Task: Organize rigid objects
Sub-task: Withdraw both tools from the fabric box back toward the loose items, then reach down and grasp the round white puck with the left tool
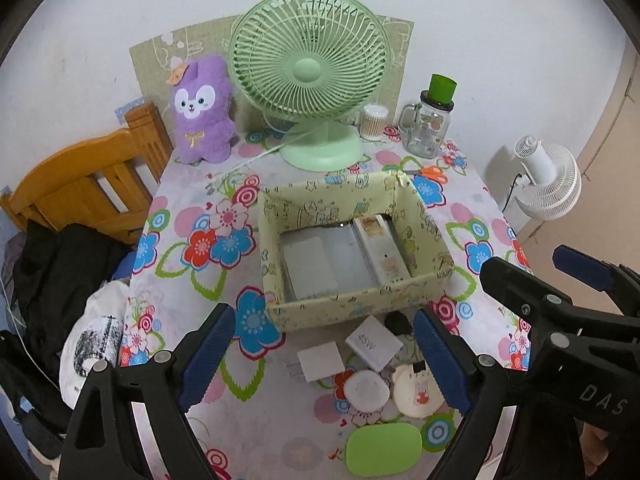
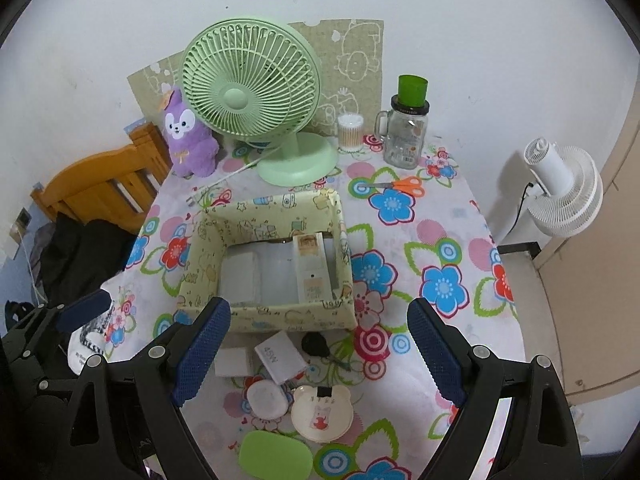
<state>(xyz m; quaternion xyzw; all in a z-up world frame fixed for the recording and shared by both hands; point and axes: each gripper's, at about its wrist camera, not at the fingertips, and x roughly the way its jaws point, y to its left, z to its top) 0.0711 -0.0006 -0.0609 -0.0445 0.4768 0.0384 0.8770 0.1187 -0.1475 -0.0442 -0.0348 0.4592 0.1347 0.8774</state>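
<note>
A pale green patterned box (image 1: pixel 352 308) (image 2: pixel 280 318) sits mid-table with flat boxes inside. In front of it lie a white 45W charger (image 1: pixel 374 343) (image 2: pixel 280 357), a white plug adapter (image 1: pixel 321 361) (image 2: pixel 235 362), a small black object (image 1: pixel 398 323) (image 2: pixel 315 344), a round white case (image 1: pixel 367 390) (image 2: pixel 267 399), a bear-shaped case (image 1: pixel 416 394) (image 2: pixel 322 412) and a green oval case (image 1: pixel 383 448) (image 2: pixel 276 456). My left gripper (image 1: pixel 324 360) is open and empty above these items. My right gripper (image 2: pixel 320 354) is open and empty too; it also shows in the left wrist view (image 1: pixel 540 276).
At the table's back stand a green fan (image 1: pixel 310 76) (image 2: pixel 252 92), a purple plush (image 1: pixel 202 112) (image 2: pixel 188 136), a cotton swab tub (image 1: pixel 374 120), a glass mug jar (image 1: pixel 430 128) (image 2: pixel 406 136) and orange scissors (image 1: pixel 430 172) (image 2: pixel 404 186). A wooden chair (image 1: pixel 88 184) stands left, a white fan (image 2: pixel 564 196) right.
</note>
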